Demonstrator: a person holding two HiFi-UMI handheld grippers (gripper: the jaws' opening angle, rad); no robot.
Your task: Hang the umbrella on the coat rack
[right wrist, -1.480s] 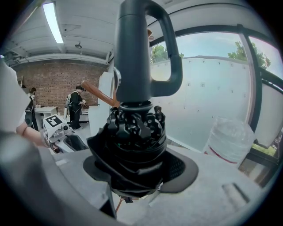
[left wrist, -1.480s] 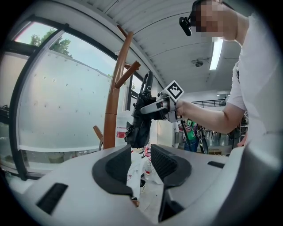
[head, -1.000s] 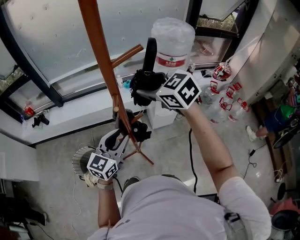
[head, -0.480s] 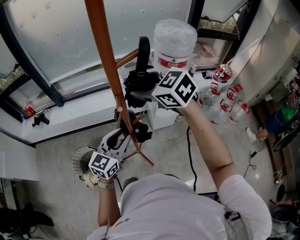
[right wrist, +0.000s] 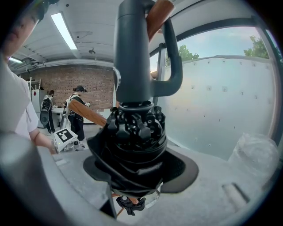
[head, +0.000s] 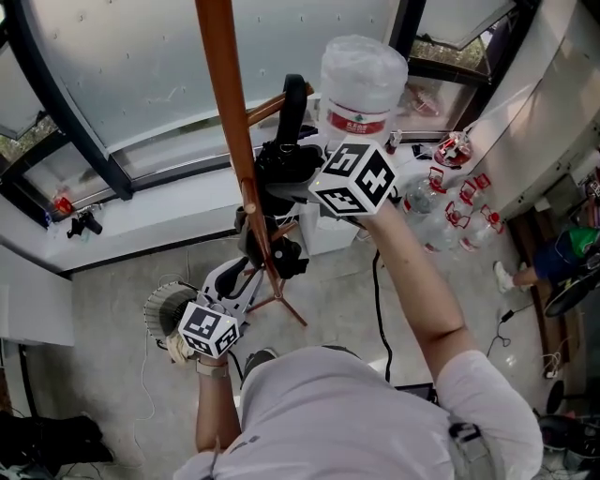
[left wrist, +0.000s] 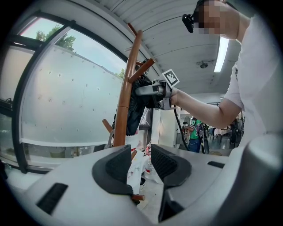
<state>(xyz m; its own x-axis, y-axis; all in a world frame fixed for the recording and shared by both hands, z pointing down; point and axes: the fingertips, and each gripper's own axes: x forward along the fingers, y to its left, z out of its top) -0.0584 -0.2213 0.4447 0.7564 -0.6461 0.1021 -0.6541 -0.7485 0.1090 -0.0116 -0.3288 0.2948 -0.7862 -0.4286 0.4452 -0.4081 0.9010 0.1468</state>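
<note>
White short-sleeved shirt (head: 347,412); grey, black-padded left claw (left wrist: 141,158).

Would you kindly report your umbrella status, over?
Right tool shut on folded black umbrella. Left tool open, empty. Handle loop at brown wooden rack peg.

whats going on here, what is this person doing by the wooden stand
A person with a gripper in each hand is hanging a folded black umbrella on a wooden coat rack. The right gripper is clamped on the umbrella and holds its looped handle up against a peg; whether it is hooked on is unclear. The left gripper sits lower by the pole, jaws apart and empty.
</note>
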